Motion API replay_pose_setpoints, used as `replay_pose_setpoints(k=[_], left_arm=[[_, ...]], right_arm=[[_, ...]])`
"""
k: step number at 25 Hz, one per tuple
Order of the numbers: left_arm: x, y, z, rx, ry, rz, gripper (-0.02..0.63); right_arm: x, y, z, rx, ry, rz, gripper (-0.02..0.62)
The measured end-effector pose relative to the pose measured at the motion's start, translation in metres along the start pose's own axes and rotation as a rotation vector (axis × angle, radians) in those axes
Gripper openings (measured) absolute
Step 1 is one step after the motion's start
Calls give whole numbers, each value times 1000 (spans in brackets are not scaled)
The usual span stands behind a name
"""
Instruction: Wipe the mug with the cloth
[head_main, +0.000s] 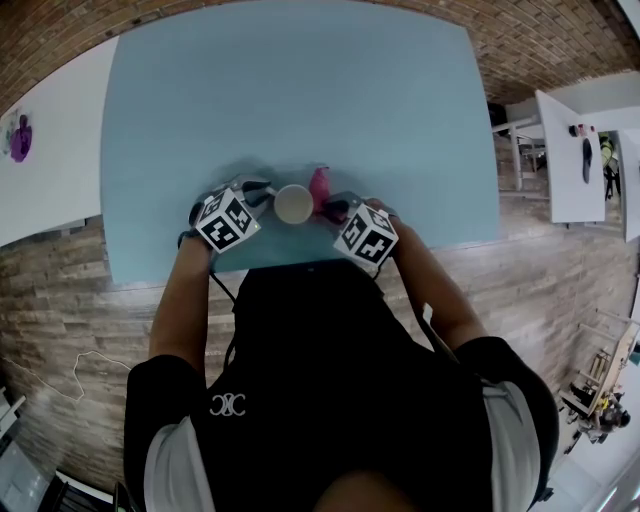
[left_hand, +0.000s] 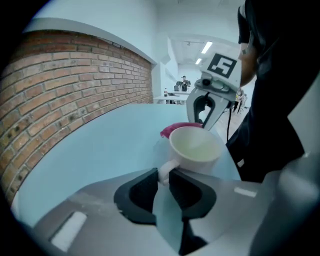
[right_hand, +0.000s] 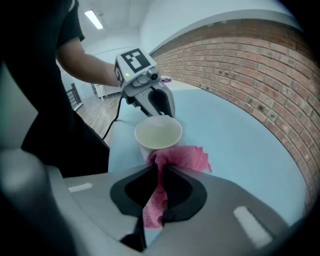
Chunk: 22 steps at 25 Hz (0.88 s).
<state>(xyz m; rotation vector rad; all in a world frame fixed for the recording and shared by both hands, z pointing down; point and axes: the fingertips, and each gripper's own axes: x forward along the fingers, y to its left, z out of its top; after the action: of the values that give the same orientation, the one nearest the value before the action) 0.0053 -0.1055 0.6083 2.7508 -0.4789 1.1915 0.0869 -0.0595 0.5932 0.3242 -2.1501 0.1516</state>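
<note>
A cream mug (head_main: 293, 204) stands upright near the front edge of the light blue table (head_main: 300, 90). My left gripper (left_hand: 164, 173) is shut on the mug's handle (left_hand: 165, 169), to the left of the mug (left_hand: 195, 147). A pink cloth (right_hand: 182, 157) hangs bunched between the jaws of my right gripper (right_hand: 160, 169), which is shut on it. The cloth's free end rests against the mug's (right_hand: 159, 134) side. In the head view the cloth (head_main: 319, 186) shows just right of the mug, with the left gripper (head_main: 264, 192) and right gripper (head_main: 334, 208) on either side.
The table's near edge (head_main: 300, 265) runs just below both grippers, close to the person's body. A brick floor surrounds the table. White tables (head_main: 580, 150) stand far right and another white table (head_main: 50, 150) at the left.
</note>
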Motion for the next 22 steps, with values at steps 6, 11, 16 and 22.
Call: replay_pose_setpoints(k=[6,11,16,22], left_arm=[[5,21,0,-83,-12,133,26],[5,33,3,-191,-62,199,82],[-7,37,-8,-256,-87,241,170],[-28,-7,-32,-246,-87,171,207]], right_arm=[[9,33,12,-37,-21,59,38],[11,36,11,-22,-28,55,38],[11,35,12,-10,-38,49,38],[11,32,9,-5,-41,56,38]])
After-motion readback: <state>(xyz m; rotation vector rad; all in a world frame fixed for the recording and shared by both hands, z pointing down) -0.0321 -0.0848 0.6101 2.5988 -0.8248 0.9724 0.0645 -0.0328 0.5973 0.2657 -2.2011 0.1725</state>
